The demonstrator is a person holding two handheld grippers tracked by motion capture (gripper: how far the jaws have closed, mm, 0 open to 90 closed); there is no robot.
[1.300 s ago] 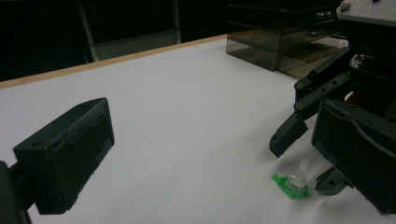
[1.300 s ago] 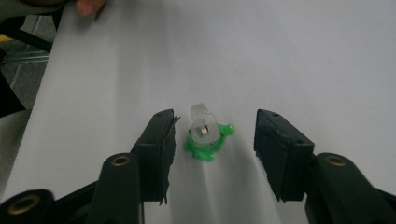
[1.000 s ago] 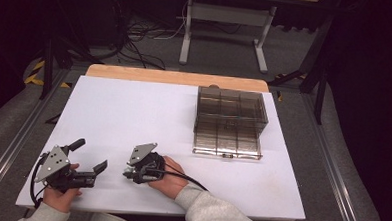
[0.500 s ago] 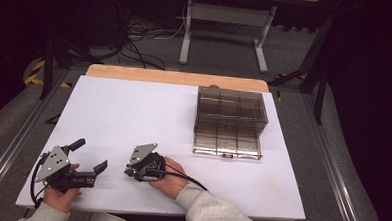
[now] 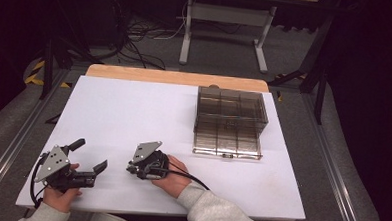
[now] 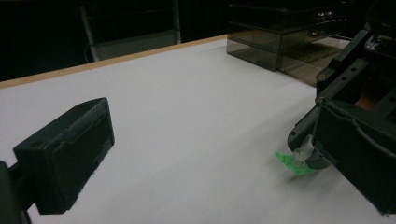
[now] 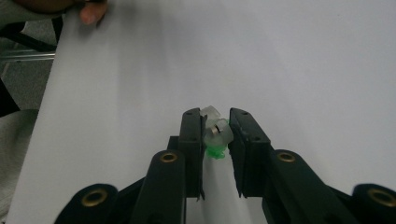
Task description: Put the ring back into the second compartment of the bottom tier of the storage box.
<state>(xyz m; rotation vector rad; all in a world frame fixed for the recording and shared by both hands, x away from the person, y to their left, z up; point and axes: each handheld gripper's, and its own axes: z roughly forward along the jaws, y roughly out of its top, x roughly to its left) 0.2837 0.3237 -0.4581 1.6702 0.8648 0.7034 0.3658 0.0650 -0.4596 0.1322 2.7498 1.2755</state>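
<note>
A small clear piece with a green tip (image 7: 215,136) is pinched between the black jaws of my right gripper (image 7: 215,117), and it rests low against the white table (image 5: 149,113). From above, the right gripper (image 5: 131,168) lies near the front edge, pointing left, with a hand around it. My left gripper (image 5: 89,156) sits at the front left, its jaws spread wide with nothing between them. In the left gripper view one of its fingers (image 6: 70,149) is at the left, and the green-tipped piece (image 6: 294,163) shows under the right gripper's nose.
A smoky transparent drawer box (image 5: 229,121) stands at the right of the table, its lower drawer pulled partly out toward me. A wooden strip (image 5: 175,77) runs along the far edge. Metal rails flank the table on both sides.
</note>
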